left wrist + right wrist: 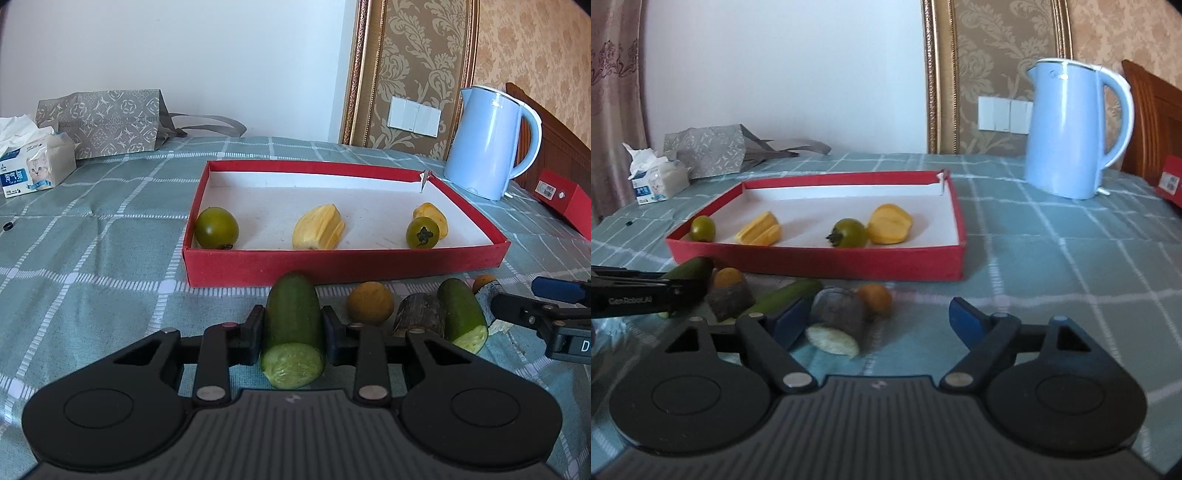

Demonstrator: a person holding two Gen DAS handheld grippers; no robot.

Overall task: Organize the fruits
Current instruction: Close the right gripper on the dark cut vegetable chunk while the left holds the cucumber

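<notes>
In the left wrist view my left gripper (293,325) is shut on a cut cucumber piece (291,314), its pale cut face toward the camera. Behind it the red box (343,264) holds two green tomatoes (216,228) (422,232) and two yellow fruit pieces (318,227) (432,214). A round orange fruit (370,302), a dark-skinned chunk (419,319) and a second cucumber piece (463,315) lie in front of the box. My right gripper (879,317) is open; a dark-skinned chunk with white flesh (834,321) sits between its fingers, close to the left finger (790,319). An orange fruit (875,297) lies just behind it.
A blue kettle (1067,129) stands at the back right, with a second red box (565,199) beside it. A tissue pack (33,166) and a grey paper bag (103,122) sit at the back left. The checked cloth (1052,266) right of the box is bare.
</notes>
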